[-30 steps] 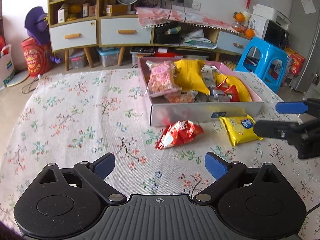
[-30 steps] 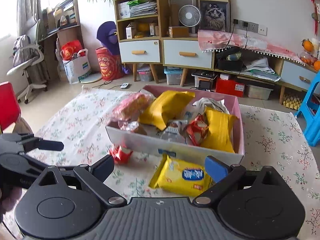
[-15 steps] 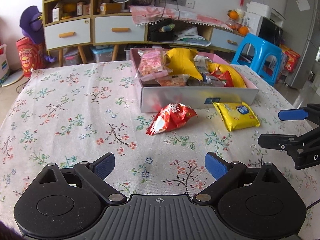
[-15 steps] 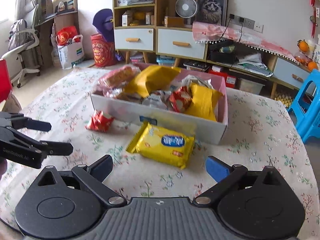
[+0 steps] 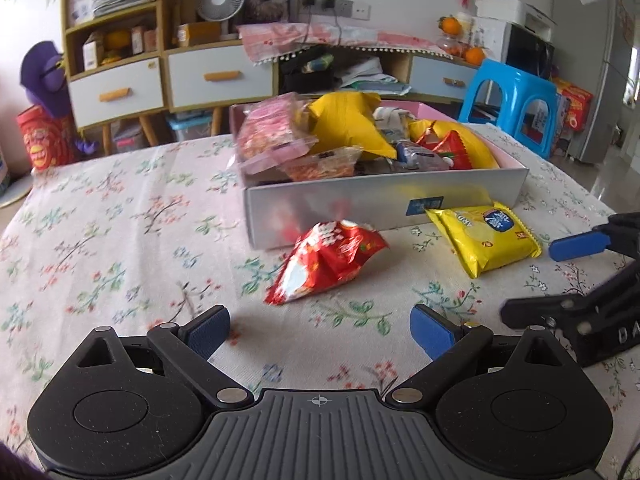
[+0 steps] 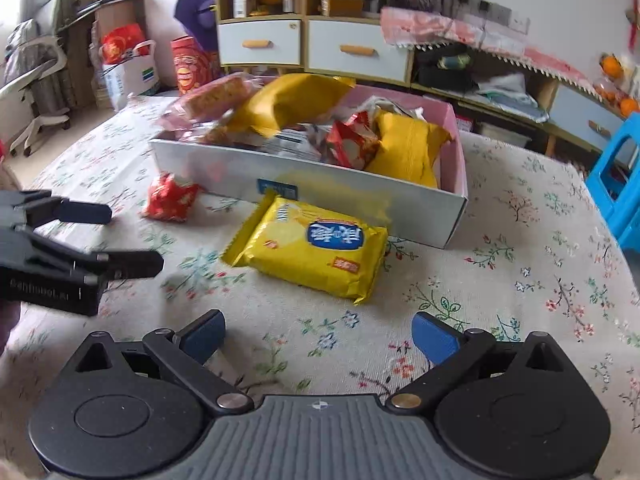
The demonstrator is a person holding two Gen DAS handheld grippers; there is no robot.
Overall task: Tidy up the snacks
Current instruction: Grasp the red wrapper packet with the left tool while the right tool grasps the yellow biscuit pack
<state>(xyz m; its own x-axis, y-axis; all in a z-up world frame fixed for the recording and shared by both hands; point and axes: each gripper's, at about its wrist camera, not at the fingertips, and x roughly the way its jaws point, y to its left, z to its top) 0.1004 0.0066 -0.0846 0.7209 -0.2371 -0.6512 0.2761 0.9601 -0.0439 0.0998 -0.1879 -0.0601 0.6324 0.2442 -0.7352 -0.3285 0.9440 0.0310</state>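
Observation:
A white box [image 5: 384, 204] [image 6: 320, 184] with a pink inside holds several snack packs. A red snack bag [image 5: 326, 260] [image 6: 170, 202] and a yellow cracker pack [image 5: 482, 236] [image 6: 316, 248] lie on the flowered tablecloth in front of it. My left gripper [image 5: 320, 330] is open and empty, just short of the red bag. My right gripper [image 6: 318, 336] is open and empty, just short of the yellow pack. The right gripper also shows at the right edge of the left wrist view [image 5: 560, 276], and the left gripper at the left edge of the right wrist view [image 6: 108, 236].
The table [image 5: 120, 216] has a flowered cloth. Behind it stand drawers and shelves [image 5: 160, 76], a blue stool [image 5: 516, 100], and a fridge at the far right. An office chair [image 6: 36, 92] and bags are at the left in the right wrist view.
Both grippers have come lower and closer to the table. The red bag now lies nearer the left gripper, the yellow pack nearer the right. Both stay open.

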